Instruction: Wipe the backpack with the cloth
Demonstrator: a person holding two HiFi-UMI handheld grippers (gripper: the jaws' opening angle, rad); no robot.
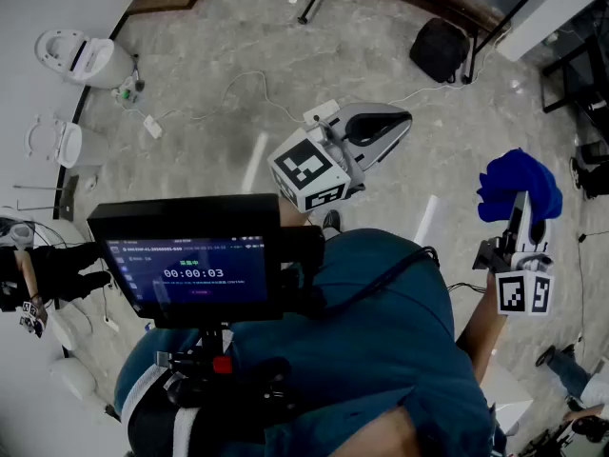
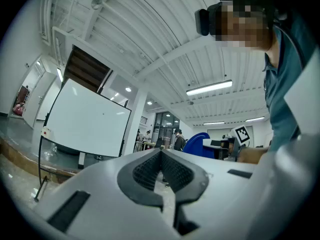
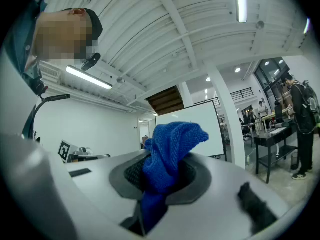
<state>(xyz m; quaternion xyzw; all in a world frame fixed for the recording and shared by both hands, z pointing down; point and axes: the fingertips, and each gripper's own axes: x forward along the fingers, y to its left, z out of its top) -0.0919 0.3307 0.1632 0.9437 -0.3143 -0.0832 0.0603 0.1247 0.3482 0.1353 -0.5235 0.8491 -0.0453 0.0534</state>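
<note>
Both grippers are held up in the air, pointing toward the ceiling. My right gripper [image 1: 521, 208] at the right is shut on a blue knitted cloth [image 1: 519, 185], which bunches up above its jaws. The right gripper view shows the cloth [image 3: 170, 151] pinched between the jaws of the right gripper [image 3: 159, 180]. My left gripper [image 1: 398, 124] is in the middle, jaws together, nothing between them; it [image 2: 161, 159] looks the same in its own view. A black bag [image 1: 440, 49], perhaps the backpack, lies on the floor far ahead, beyond both grippers.
White toilet-like fixtures [image 1: 81, 57] stand along the left wall, with cables [image 1: 238, 89] across the grey floor. A small screen [image 1: 190, 260] is mounted at the person's chest. A whiteboard [image 2: 87, 119] and a person [image 3: 300, 109] by a table [image 3: 272, 136] are in the room.
</note>
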